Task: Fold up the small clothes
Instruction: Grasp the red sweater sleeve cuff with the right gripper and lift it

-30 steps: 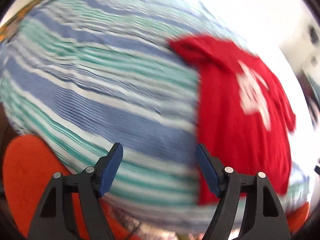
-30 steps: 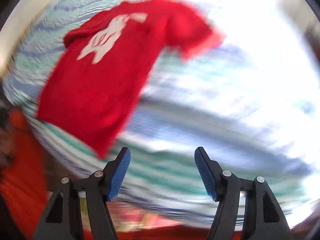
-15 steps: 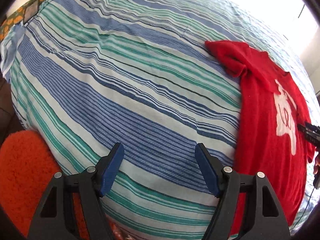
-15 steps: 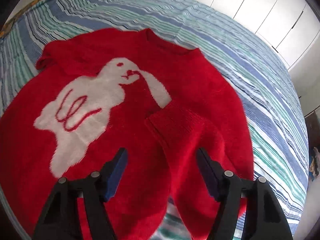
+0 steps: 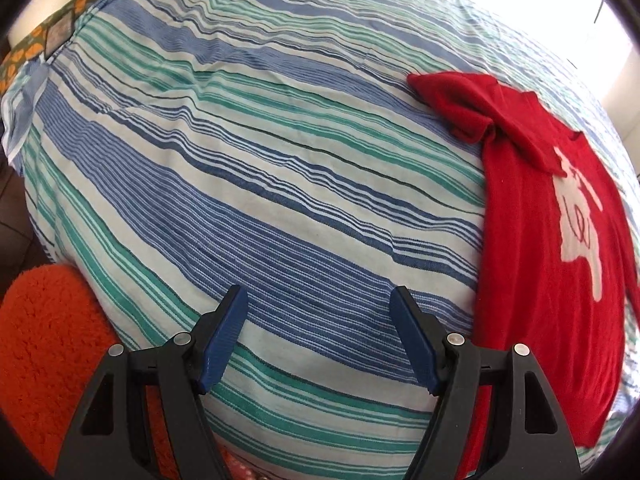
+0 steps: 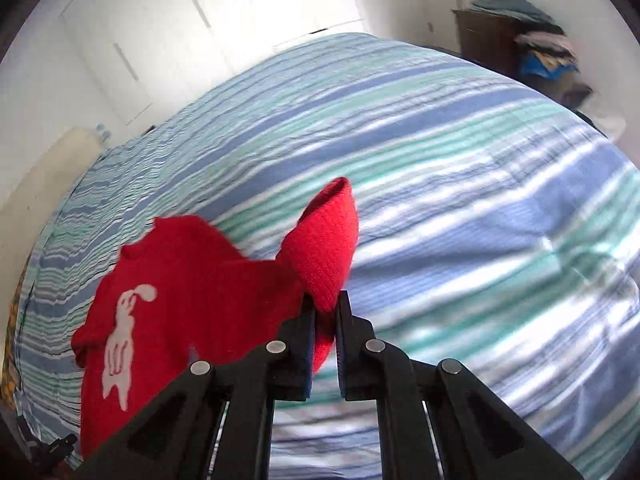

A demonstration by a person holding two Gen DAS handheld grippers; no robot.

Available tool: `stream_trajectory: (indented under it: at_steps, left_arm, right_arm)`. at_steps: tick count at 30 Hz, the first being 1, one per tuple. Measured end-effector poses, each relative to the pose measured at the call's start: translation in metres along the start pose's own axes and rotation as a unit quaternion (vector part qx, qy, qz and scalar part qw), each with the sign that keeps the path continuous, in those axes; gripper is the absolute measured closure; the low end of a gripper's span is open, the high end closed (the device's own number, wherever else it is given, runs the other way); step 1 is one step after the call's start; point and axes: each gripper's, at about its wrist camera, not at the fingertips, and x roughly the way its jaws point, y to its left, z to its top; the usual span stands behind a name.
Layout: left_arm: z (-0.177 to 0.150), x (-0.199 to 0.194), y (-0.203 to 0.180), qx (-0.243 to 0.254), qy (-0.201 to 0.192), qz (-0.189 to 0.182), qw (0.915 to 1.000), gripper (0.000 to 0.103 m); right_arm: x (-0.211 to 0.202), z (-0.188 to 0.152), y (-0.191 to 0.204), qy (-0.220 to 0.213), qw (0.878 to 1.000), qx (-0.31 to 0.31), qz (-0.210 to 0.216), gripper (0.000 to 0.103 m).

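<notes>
A small red sweater (image 5: 532, 216) with a white animal print lies on the striped bedspread (image 5: 256, 168), at the right of the left wrist view. Its far sleeve (image 5: 456, 100) is bunched. My left gripper (image 5: 320, 332) is open and empty over bare bedspread, left of the sweater's hem. My right gripper (image 6: 325, 312) is shut on the sweater's other sleeve (image 6: 326, 248) and holds it lifted, cuff pointing up. The sweater body (image 6: 172, 300) lies to its left, in the right wrist view.
An orange fluffy rug (image 5: 44, 352) lies beside the bed at lower left. White wardrobe doors (image 6: 168, 28) stand behind the bed. A dark cabinet with piled cloth (image 6: 528, 48) stands at the far right. The left gripper (image 6: 60, 446) shows at lower left.
My right gripper was open above the sleeve; it has now shut on the sleeve and lifted it off the sweater. My left gripper stays open, nearly still.
</notes>
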Motion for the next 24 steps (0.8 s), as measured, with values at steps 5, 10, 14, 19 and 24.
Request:
stream_trajectory:
  at_steps: [5,10,14,19,24]
  left_arm:
    - [-0.004,-0.003,-0.005,0.016,-0.008,0.016,0.9997,0.028]
    - [-0.005,-0.005,-0.002,0.009,-0.009,0.022,0.9997,0.028]
    - [-0.004,-0.002,-0.001,0.006,-0.006,0.024,0.9997,0.028]
    - [-0.005,-0.003,0.000,0.003,-0.005,0.020,0.9998,0.028]
    - [-0.005,-0.003,0.003,-0.003,-0.003,0.017,0.9999,0.028]
  right_arm:
    - [0.022,-0.022,-0.046,0.034,0.994,0.081,0.063,0.086]
    - [0.020,-0.037,-0.056,0.018,0.978,0.150,0.145,0.036]
    - [0.018,-0.042,-0.082,0.002,0.955,0.234,0.183,0.034]
    - [0.019,-0.038,-0.112,-0.003,0.936,0.298,0.189,0.041]
    - [0.012,-0.022,-0.094,0.024,0.968,0.218,0.119,0.098]
